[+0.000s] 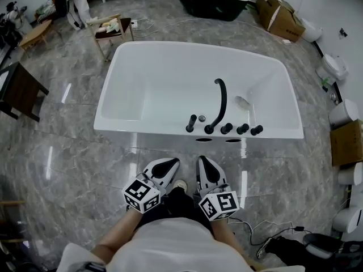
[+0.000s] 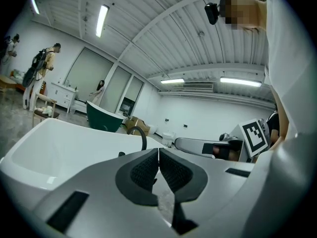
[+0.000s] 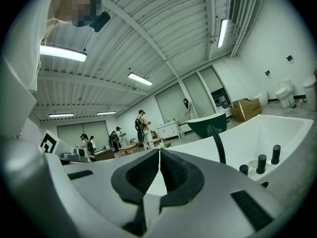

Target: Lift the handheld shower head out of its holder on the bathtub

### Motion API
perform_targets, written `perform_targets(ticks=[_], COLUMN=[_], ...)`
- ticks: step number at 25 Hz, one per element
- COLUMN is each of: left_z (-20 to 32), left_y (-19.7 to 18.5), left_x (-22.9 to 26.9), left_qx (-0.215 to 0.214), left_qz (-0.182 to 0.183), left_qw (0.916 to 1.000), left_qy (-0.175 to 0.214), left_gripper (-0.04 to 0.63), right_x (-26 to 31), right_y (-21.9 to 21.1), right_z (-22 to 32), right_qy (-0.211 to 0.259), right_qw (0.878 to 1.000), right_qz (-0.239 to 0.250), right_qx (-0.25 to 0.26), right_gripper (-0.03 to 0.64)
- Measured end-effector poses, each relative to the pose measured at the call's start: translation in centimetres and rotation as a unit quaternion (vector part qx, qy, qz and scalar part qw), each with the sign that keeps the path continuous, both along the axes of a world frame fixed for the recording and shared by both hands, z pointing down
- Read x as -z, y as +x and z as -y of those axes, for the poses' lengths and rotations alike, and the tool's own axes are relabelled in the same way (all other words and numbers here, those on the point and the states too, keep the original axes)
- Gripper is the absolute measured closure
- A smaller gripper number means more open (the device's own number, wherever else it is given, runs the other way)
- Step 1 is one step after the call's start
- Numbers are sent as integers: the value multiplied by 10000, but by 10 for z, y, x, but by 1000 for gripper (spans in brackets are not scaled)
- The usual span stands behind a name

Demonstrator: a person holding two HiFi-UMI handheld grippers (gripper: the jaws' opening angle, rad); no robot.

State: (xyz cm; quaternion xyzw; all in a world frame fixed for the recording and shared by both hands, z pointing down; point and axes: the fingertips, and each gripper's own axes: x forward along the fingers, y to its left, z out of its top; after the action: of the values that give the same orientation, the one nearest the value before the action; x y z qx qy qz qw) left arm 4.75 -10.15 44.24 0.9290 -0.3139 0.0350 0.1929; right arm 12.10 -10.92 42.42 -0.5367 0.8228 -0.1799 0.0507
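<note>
Shower head [image 1: 191, 123] stands upright, seated on the near rim of the tub [image 1: 142, 130], dead ahead between left claw [image 1: 171, 162] and right claw [image 1: 203, 160], both closed, empty, well short of it.

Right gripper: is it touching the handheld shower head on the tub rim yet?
Apart. The head view shows the right gripper over the floor, with grey tiles between it and the handheld shower head on the bathtub rim.
</note>
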Motion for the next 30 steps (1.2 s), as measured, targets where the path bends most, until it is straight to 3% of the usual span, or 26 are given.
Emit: perform_targets(ticks=[15, 30], left_z=[36, 96], left_y=[16, 2], left_x=[-3, -7], left_qx=[137, 156], left_qz=[139, 238], left_qw=[9998, 9995], left_qy=[9, 99], left_gripper=[583, 583], right_x=[5, 1], right_y=[22, 17], right_z=[49, 96], right_qy=[393, 524], right_qw=[9984, 9978], right_qz=[238, -29], right_qx=[317, 394], right_gripper=[597, 595])
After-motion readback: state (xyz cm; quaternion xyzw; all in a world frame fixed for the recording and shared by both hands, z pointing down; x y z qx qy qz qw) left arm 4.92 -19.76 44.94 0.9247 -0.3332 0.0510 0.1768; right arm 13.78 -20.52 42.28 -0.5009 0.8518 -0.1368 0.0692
